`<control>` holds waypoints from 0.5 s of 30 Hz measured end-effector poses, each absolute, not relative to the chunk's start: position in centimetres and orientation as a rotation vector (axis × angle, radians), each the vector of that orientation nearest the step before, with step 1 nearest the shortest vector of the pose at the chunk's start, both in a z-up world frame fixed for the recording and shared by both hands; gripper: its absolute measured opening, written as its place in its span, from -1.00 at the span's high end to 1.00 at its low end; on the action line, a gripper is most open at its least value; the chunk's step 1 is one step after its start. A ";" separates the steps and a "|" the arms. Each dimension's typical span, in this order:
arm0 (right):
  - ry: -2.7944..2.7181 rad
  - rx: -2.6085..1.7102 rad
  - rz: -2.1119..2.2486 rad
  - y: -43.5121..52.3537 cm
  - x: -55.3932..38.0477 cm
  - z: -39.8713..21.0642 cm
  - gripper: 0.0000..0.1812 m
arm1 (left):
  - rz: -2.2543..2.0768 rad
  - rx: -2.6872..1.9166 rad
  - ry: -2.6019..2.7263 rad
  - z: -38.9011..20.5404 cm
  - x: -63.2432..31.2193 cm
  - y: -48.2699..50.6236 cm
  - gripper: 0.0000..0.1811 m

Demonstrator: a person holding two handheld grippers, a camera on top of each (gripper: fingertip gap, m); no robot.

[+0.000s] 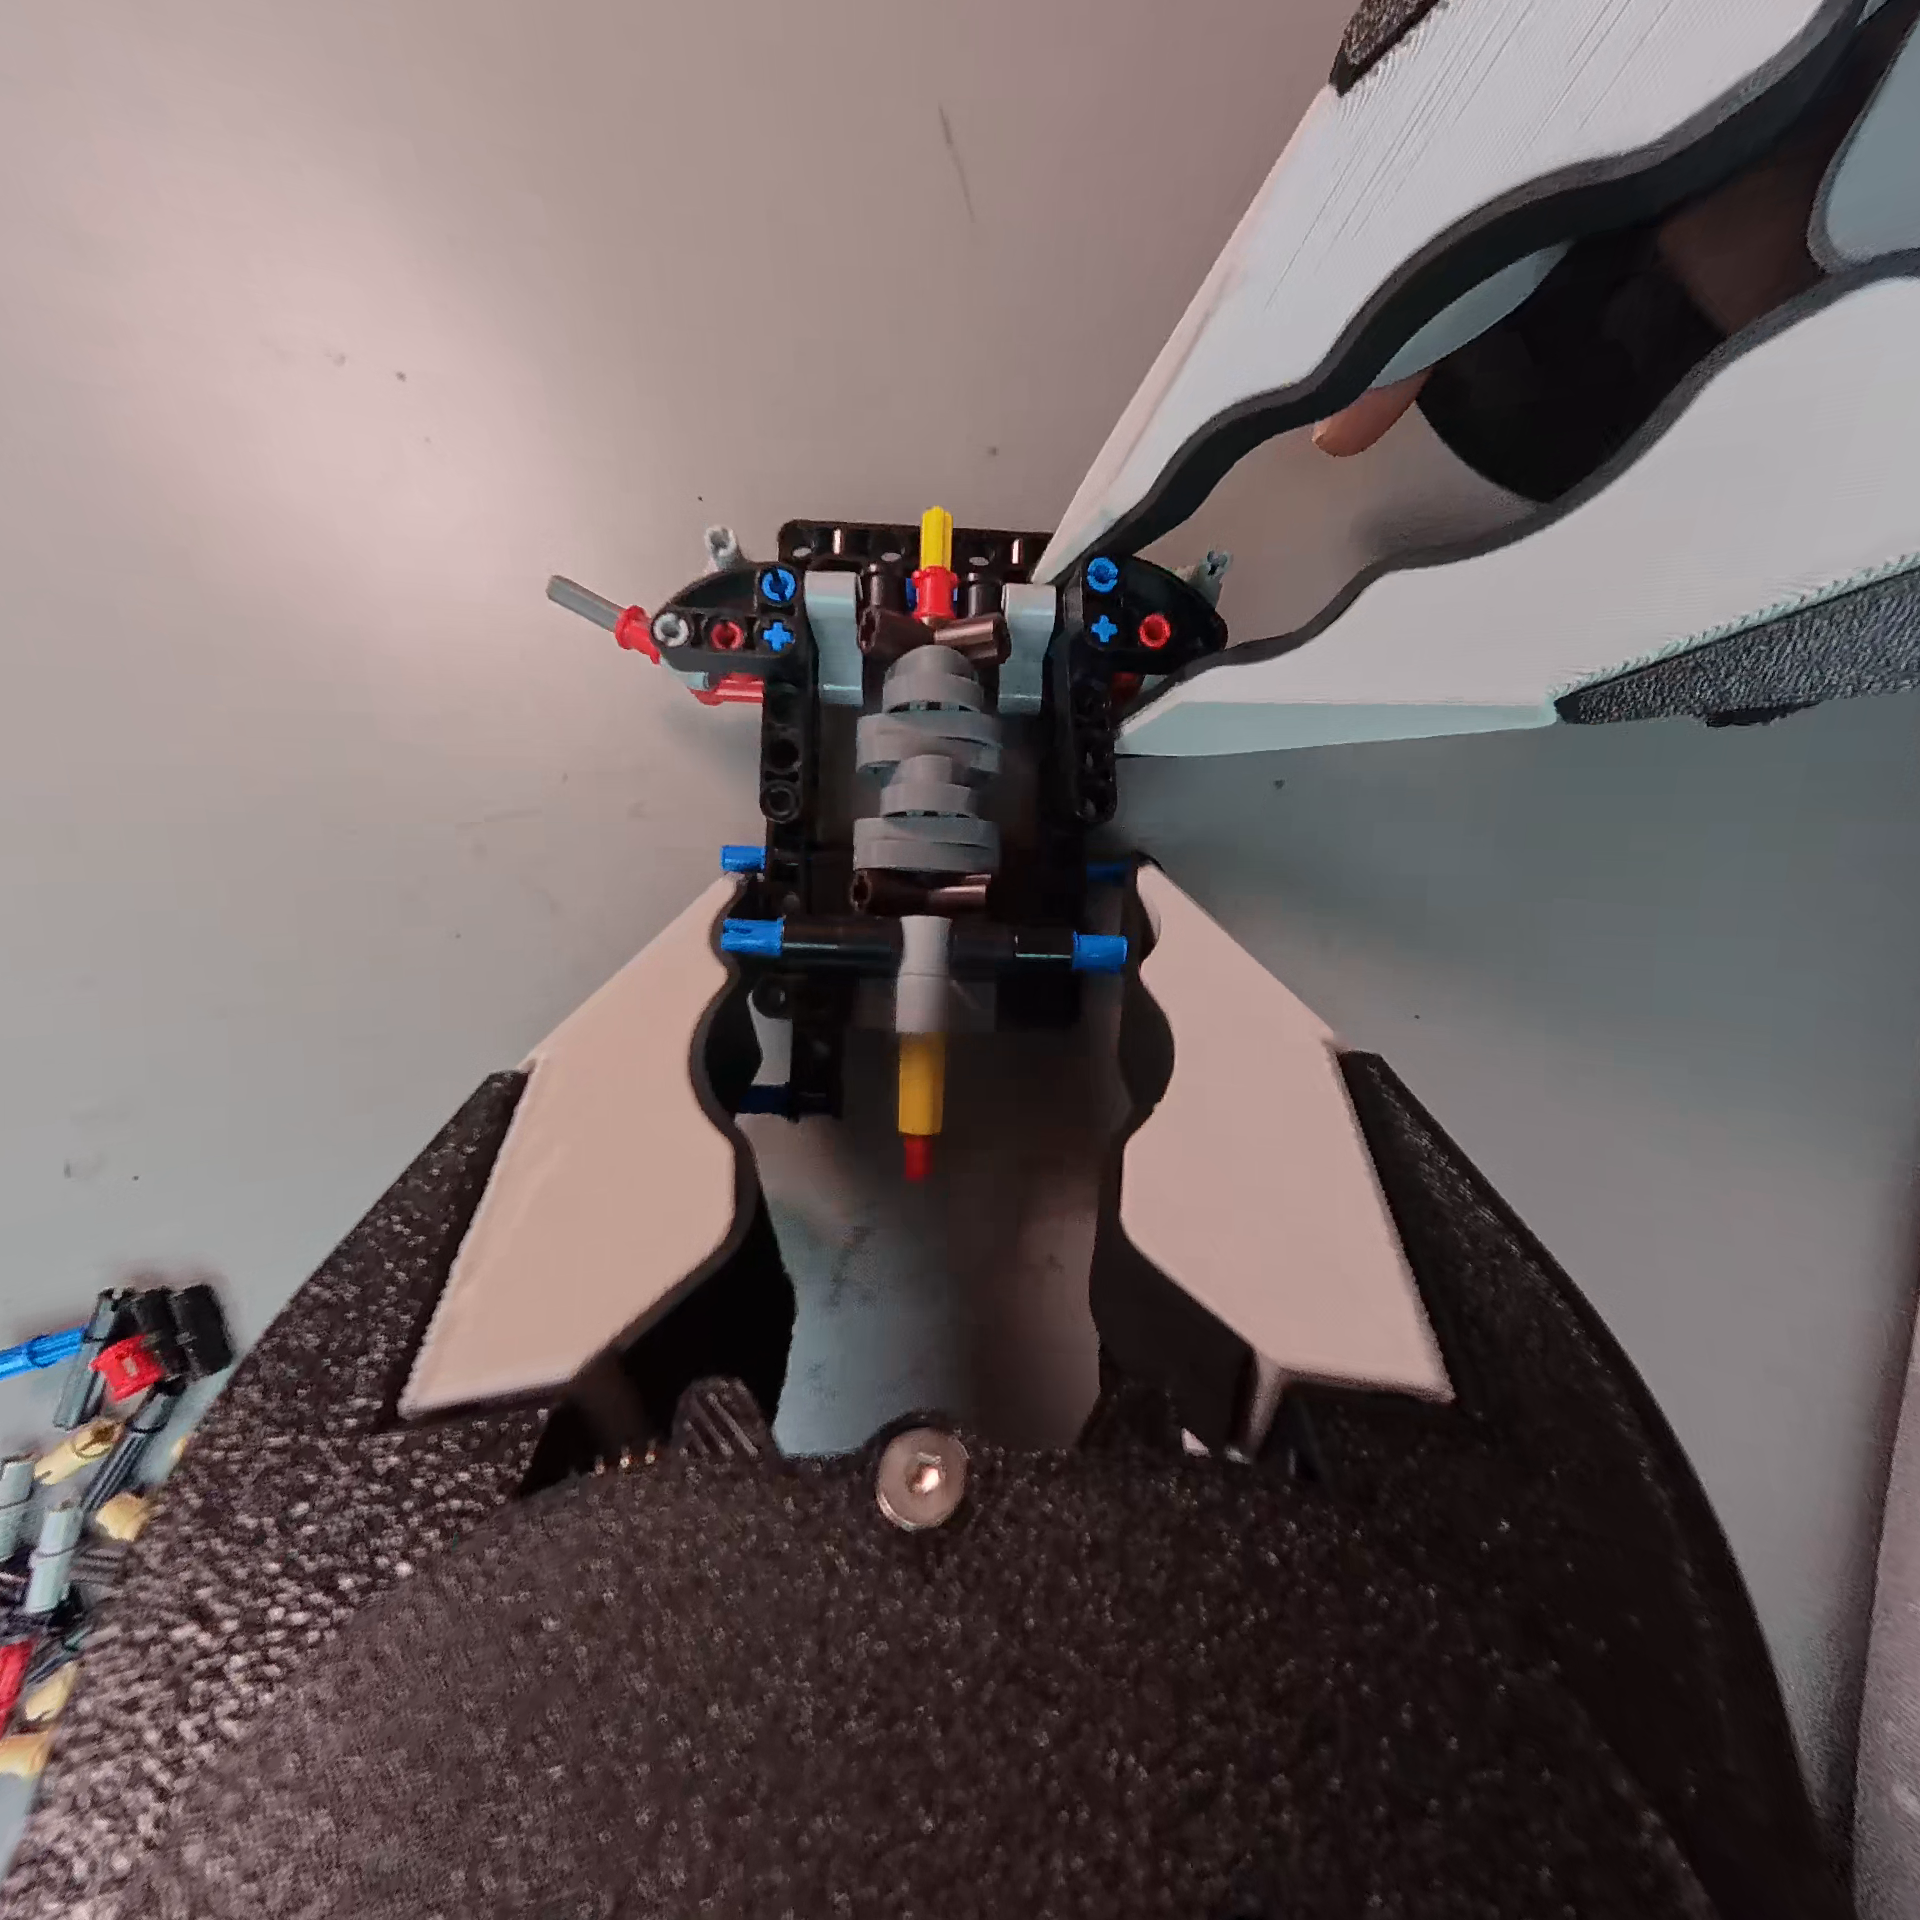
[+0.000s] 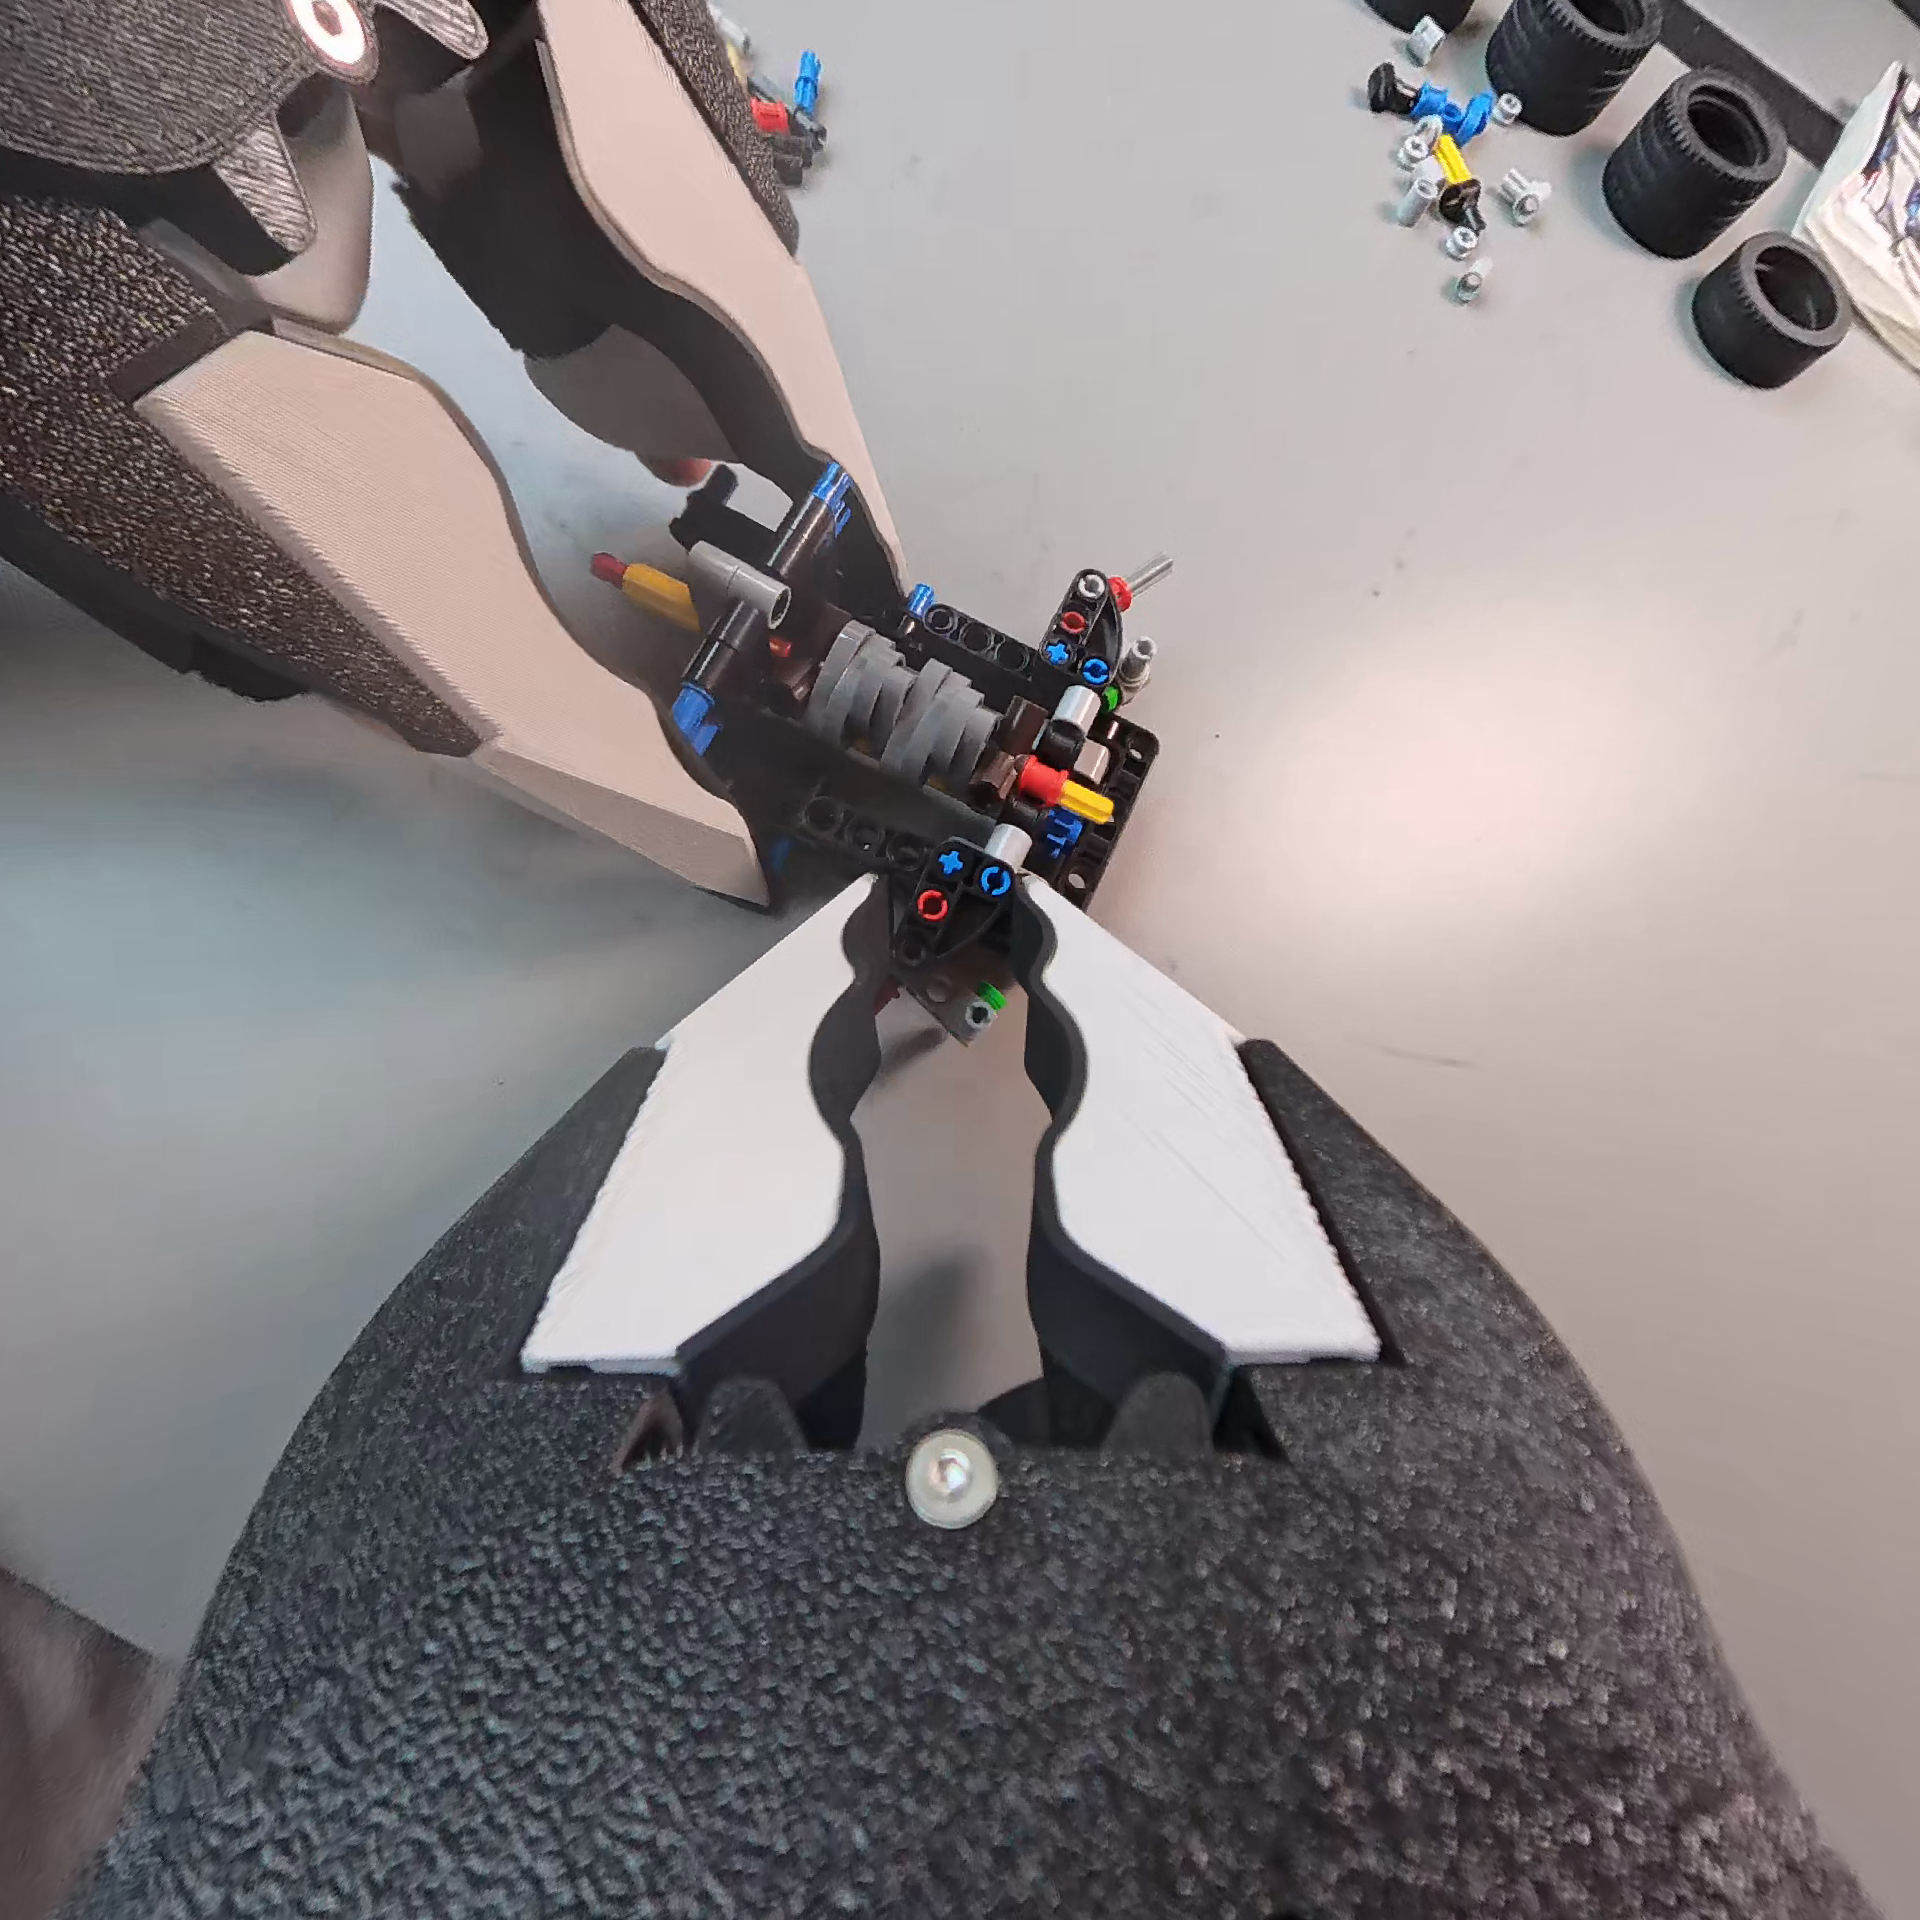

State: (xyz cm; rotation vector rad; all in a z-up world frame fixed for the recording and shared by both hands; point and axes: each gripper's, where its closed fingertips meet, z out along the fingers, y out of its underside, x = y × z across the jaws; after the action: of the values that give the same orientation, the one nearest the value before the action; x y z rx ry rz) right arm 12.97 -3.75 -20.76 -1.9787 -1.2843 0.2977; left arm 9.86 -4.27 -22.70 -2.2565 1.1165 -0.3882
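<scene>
While it rests on the grey table [image 1: 312,416], a black toy-brick frame [image 1: 925,769] is clamped at its near end by the left gripper [image 1: 925,935]. Its black curved side plate [image 2: 951,904] is pinched by the right gripper [image 2: 945,904]. Black tyres [image 2: 1694,156] and loose pins [image 2: 1455,177] lie well apart.

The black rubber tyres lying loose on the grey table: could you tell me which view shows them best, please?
The right wrist view: the black rubber tyres lie in its upper right corner, near small loose parts. The left wrist view shows none.
</scene>
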 end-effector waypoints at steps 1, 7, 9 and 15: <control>-1.272 -1.975 0.296 -3.7 13.0 -20.7 0.77 | -0.386 -2.269 1.124 -22.7 9.8 -4.3 0.23; -1.181 -1.907 0.385 -3.4 12.8 -19.3 0.78 | -0.372 -2.306 1.132 -22.8 9.9 -4.3 0.25; -1.058 -1.796 0.508 -3.1 11.9 -15.3 0.80 | -0.366 -2.315 1.143 -22.8 10.0 -4.4 0.25; -1.003 -1.741 0.529 -1.1 12.2 -12.6 0.79 | -0.376 -2.314 1.119 -22.7 10.0 -4.3 0.25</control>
State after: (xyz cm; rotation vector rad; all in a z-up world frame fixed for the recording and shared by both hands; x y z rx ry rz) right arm 12.22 -1.10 -12.64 -1.7405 -1.0029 0.5289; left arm 10.00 -4.33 -22.71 -2.3140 1.1192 -0.3757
